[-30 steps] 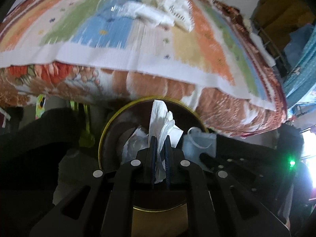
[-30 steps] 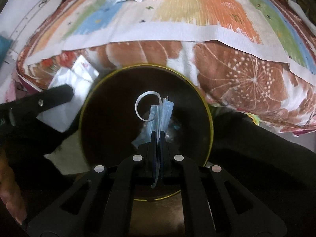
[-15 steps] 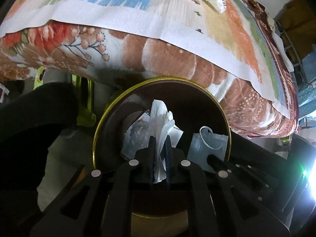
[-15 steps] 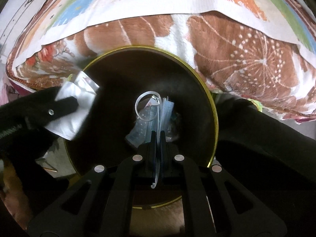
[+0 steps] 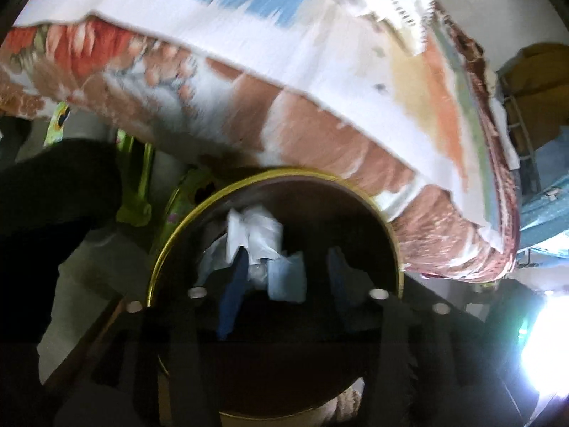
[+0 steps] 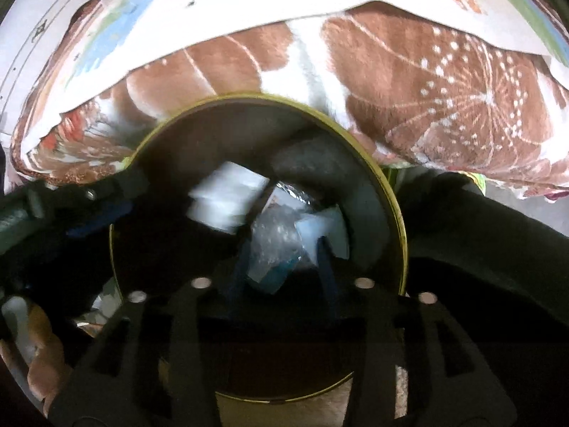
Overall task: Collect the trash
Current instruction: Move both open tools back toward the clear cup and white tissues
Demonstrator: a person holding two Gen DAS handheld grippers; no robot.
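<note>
The white tissue [image 5: 249, 231] and the blue face mask [image 5: 287, 277] are seen inside the gold-rimmed bin [image 5: 156, 267], among clear plastic wrappers [image 6: 274, 238]. A second ago each was clamped; now the left tool [image 5: 288, 267] and the right tool [image 6: 284, 252] are opening, nothing pressed between their pads. The bin is crowded at its far side by the floral blanket [image 6: 426, 82] over the bed edge.

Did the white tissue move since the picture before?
Yes. The white tissue left the opening left gripper and dropped deeper into the gold-rimmed bin.
</note>
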